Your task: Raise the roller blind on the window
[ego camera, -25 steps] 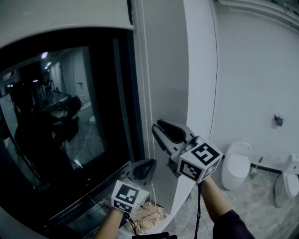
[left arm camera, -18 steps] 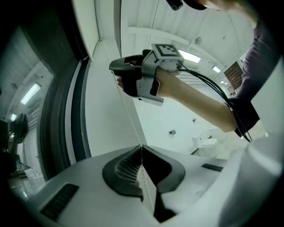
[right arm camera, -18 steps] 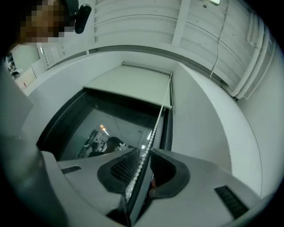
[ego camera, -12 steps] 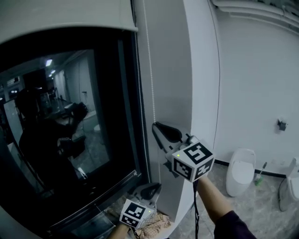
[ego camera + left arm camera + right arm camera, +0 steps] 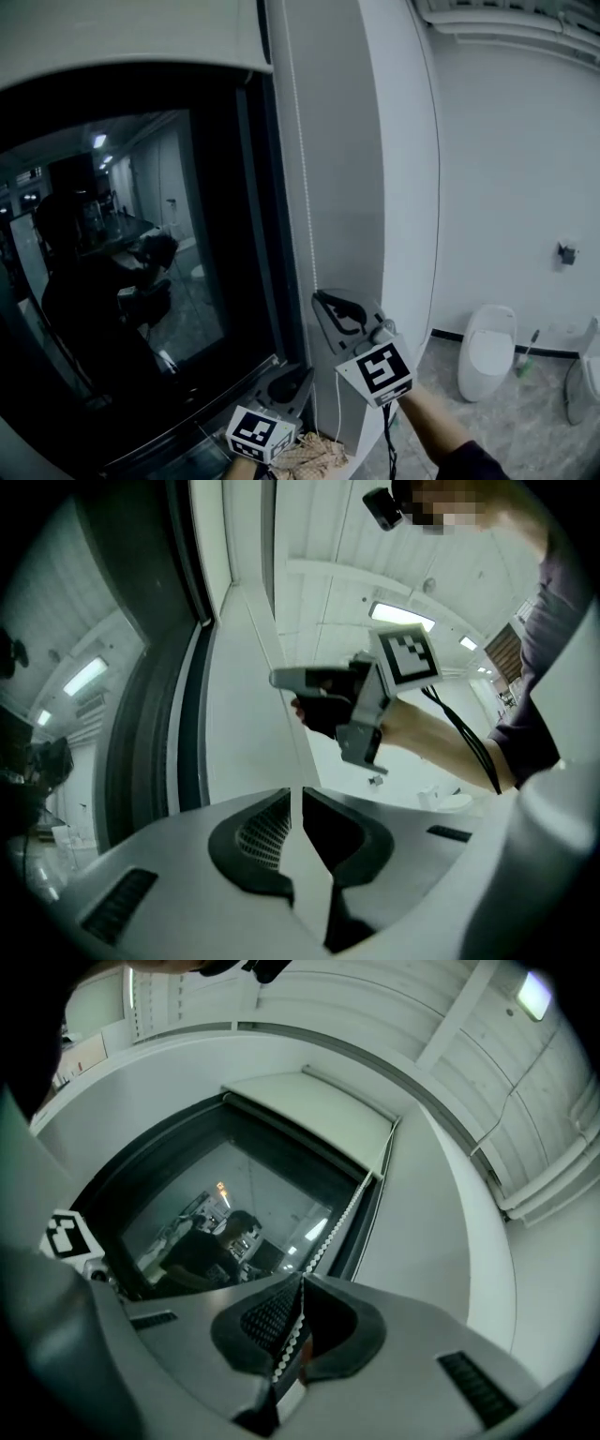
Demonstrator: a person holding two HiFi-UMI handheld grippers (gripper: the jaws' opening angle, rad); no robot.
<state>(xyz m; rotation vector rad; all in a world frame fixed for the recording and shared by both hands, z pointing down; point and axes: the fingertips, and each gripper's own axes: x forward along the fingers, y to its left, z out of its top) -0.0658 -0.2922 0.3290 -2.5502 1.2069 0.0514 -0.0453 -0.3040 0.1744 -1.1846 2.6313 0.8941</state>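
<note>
The roller blind [image 5: 131, 37] is rolled high, its pale lower edge across the top of the dark window [image 5: 187, 234]; the right gripper view shows the blind [image 5: 319, 1119] above the glass. A white bead chain [image 5: 302, 187] hangs down the frame's right side. My right gripper [image 5: 325, 302] is shut on that bead chain [image 5: 342, 1213], which runs between its pads [image 5: 272, 1321]. My left gripper [image 5: 298, 377] sits lower, near the sill, shut with nothing in it. In the left gripper view its jaws [image 5: 298, 794] meet, and the right gripper [image 5: 281, 679] shows above them.
A white wall pier [image 5: 375, 187] stands right of the window. Two white sanitary fixtures [image 5: 487, 352] stand on the tiled floor at the right. A crumpled cloth [image 5: 309, 455] lies below the sill. The glass reflects a person.
My right gripper has moved down along the frame, still shut on the bead chain. My left gripper has dropped lower toward the sill.
</note>
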